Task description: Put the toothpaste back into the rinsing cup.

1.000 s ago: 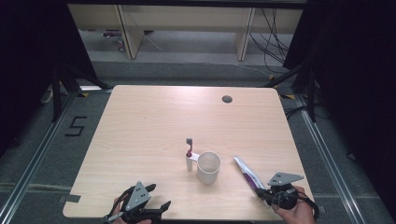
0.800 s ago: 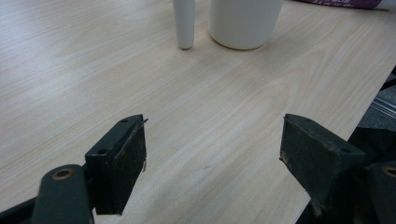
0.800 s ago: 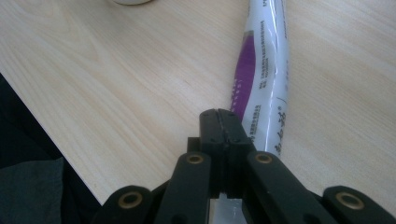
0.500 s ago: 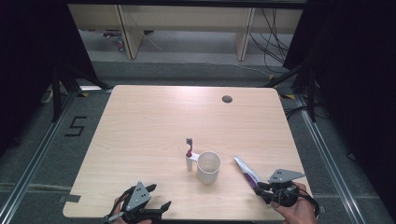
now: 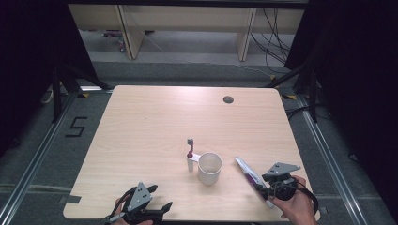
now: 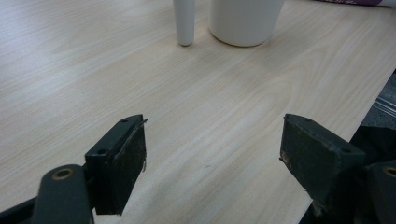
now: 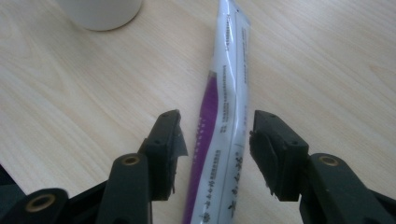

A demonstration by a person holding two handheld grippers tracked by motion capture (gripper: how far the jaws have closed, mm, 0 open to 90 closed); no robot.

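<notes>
**A:** Where is the toothpaste tube, and what are your right fingers doing?

**B:** The white and purple toothpaste tube point(image 7: 224, 116) lies flat on the wooden bench point(image 5: 155, 122), in the lower right of the high view. My right gripper point(image 7: 215, 140) is low over its near end, with one finger on each side of the tube. The fingers are apart and do not clamp it; whether the pads touch its sides I cannot tell.

**A:** And your left?

**B:** My left gripper point(image 5: 155, 212) sits at the lower left edge of the bench, fingers wide apart around nothing.

**A:** What else is there?

**B:** A white cup point(image 5: 209, 168) stands lower centre, left of the tube. A toothbrush point(image 5: 190, 154) stands upright just beside it.
</notes>
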